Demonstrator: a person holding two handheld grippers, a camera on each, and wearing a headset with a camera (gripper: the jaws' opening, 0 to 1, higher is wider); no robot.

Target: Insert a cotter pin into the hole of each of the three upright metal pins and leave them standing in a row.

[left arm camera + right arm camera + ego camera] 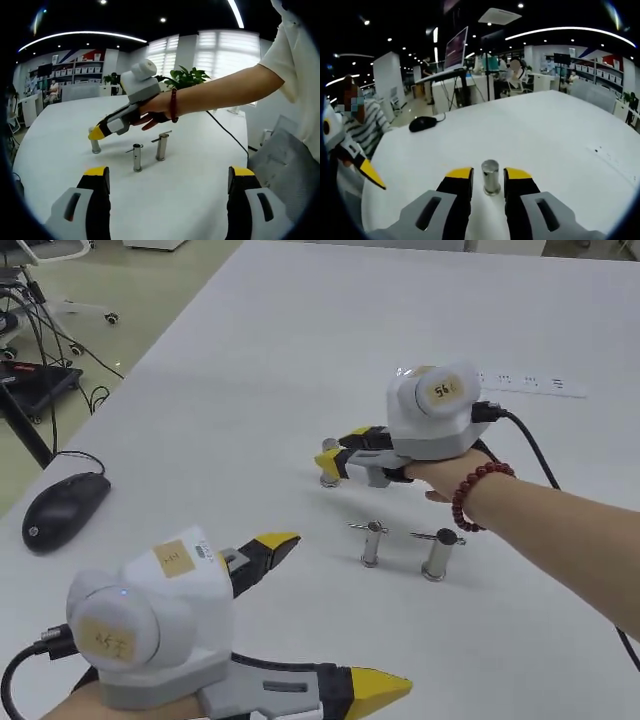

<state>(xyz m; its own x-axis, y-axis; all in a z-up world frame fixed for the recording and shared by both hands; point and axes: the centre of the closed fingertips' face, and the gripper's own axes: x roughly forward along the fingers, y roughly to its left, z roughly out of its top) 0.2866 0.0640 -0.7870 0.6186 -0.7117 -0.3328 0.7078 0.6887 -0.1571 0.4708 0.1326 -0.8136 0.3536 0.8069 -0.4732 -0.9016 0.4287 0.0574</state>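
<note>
White counter (250,360), head view: the middle metal pin (371,542) and end metal pin (438,554) each carry a cotter pin (358,526). The bare metal pin (329,480) stands at the right hand-held gripper (326,465).
Left gripper view: the left hand-held gripper (167,172) is spread wide, holding nothing.
Right gripper view: its jaws flank the bare metal pin (491,176), slightly apart.
</note>
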